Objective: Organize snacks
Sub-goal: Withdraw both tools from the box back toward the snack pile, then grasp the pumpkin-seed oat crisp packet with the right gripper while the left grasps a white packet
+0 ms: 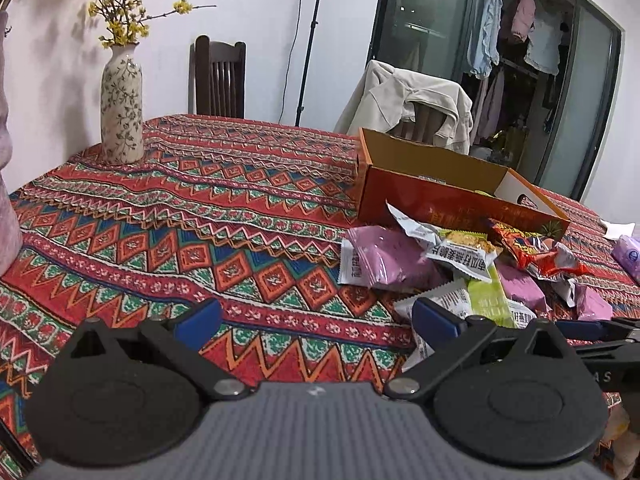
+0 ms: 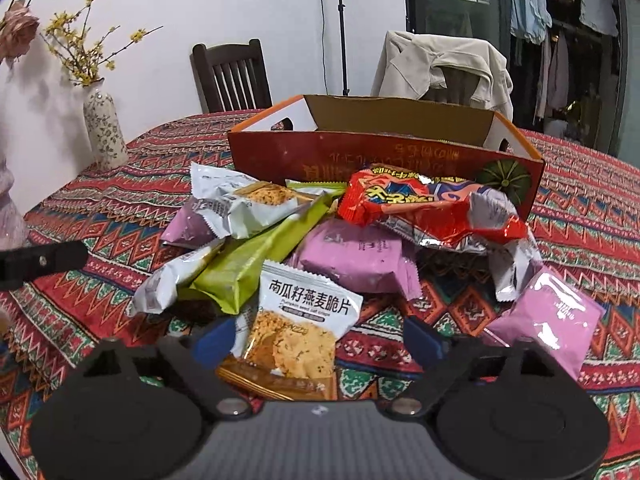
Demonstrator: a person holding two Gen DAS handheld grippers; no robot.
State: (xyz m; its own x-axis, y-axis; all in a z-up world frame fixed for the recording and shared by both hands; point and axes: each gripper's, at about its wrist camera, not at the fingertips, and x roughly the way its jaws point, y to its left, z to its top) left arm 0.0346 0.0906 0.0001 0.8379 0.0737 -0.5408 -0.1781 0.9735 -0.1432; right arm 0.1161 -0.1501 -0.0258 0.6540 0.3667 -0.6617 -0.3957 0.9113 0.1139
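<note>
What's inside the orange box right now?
The orange box shows only bare brown inner wall in the right wrist view; its front wall hides the floor. The left wrist view shows a yellow-green scrap inside, too little to identify.

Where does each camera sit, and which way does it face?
Left wrist: on the left gripper, facing across the patterned tablecloth; the snack pile lies to its right; own open fingers show.
Right wrist: on the right gripper, facing the pile; an oat crisp packet lies between its fingers.
Shared: orange box, vase.
</note>
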